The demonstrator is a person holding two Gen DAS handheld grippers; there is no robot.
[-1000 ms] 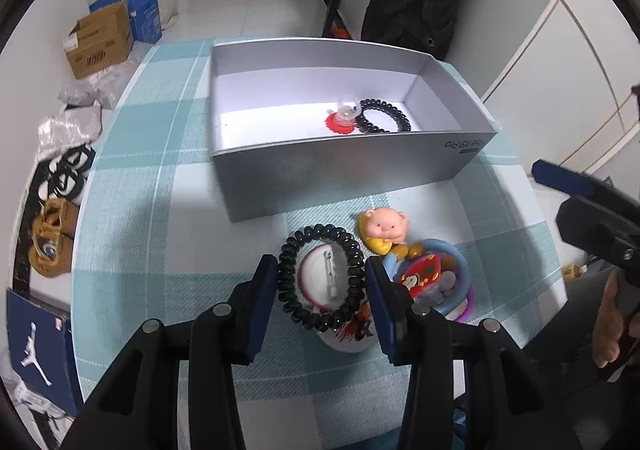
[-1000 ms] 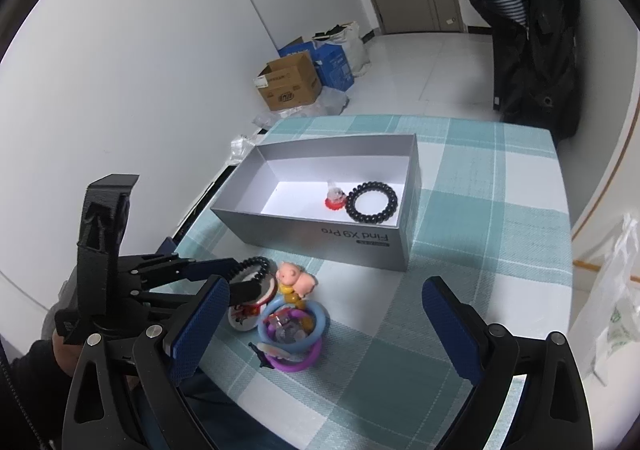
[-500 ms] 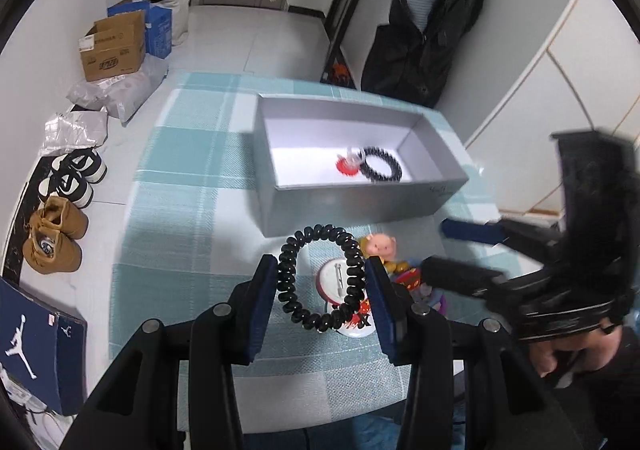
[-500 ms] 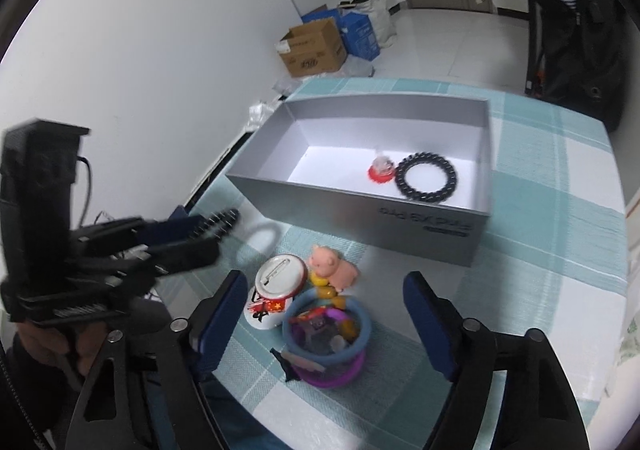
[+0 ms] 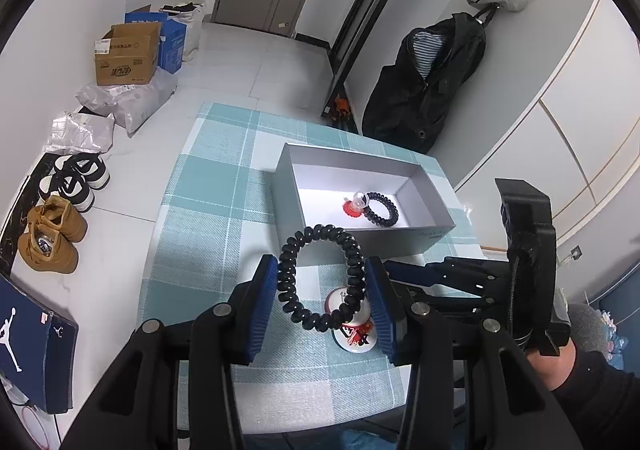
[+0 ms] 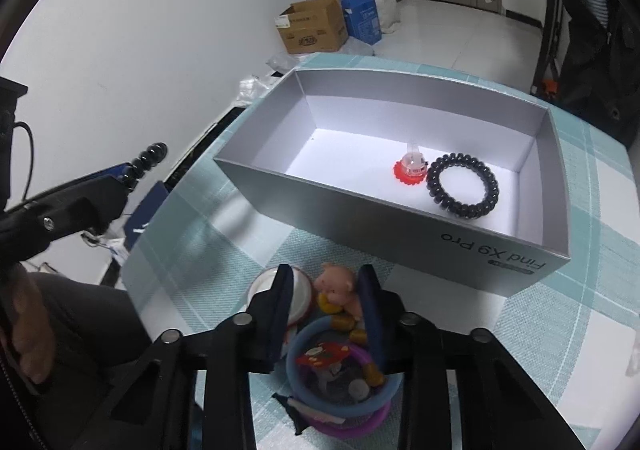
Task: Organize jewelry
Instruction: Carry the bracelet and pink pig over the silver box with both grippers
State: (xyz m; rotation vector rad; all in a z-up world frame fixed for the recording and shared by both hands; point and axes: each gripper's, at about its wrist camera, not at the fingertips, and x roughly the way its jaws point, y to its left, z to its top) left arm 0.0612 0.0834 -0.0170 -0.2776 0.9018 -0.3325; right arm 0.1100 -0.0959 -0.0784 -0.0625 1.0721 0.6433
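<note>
A: Changed in the last second?

B: Raised the tie [image 5: 288, 274] clear of the badge [image 5: 356, 334]. Kept it pinched across its width in the left fingers [image 5: 260, 302], above the surface [image 5: 208, 218], box [image 5: 360, 246] at 1 o'clock.

A: And on the right?

B: Swung down over the pile [image 6: 344, 382]. Right fingers [image 6: 284, 302], spread wide a second back, were closing around the pig [image 6: 338, 288], at the pile's 12 o'clock. Not yet pressed on both sides, apparently.

A: Meant what for the task?

B: Probably two items bound for the box at once, joining the second tie [image 6: 462, 186] inside.
</note>
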